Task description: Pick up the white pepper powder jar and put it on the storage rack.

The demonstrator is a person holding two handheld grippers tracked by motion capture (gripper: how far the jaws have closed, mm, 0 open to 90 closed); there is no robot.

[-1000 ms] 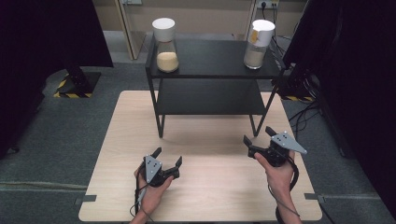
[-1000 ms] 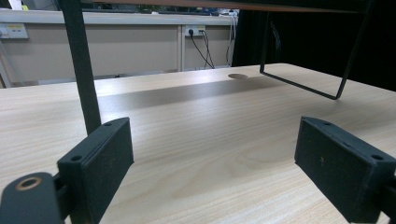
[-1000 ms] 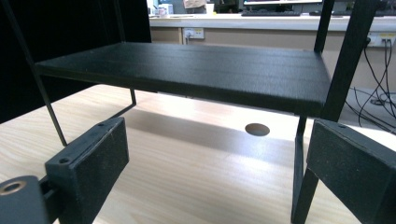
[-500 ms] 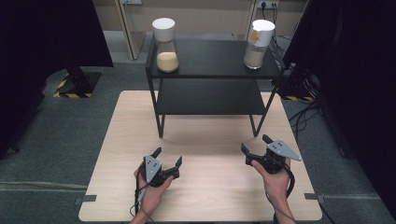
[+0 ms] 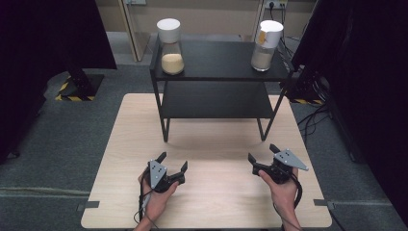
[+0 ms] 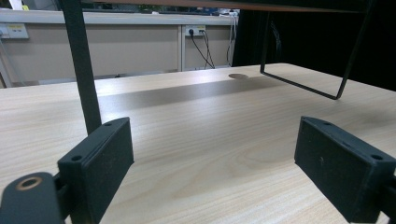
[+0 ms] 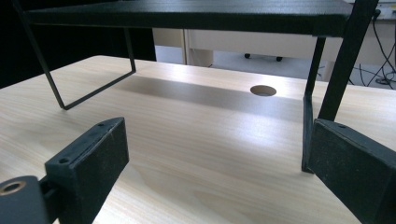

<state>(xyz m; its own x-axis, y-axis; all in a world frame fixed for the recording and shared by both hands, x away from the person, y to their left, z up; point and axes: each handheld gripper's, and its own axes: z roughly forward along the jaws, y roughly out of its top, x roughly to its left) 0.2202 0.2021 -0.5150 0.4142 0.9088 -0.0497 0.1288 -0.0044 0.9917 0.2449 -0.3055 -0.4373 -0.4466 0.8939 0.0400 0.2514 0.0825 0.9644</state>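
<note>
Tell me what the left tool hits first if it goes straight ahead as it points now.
Probably nothing soon: the open left tool points across bare table, under the black shelf, its left front leg just beside the path.

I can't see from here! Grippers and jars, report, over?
Left gripper open, right gripper open, both empty. Two jars on shelf rack top. Nothing between.

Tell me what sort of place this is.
Probably a lab or studio set up for recording manipulation. A light wooden table stands on grey carpet between black curtains, a black two-tier shelf on it carries two white-lidded jars, and wall sockets with cables line the back wall.
</note>
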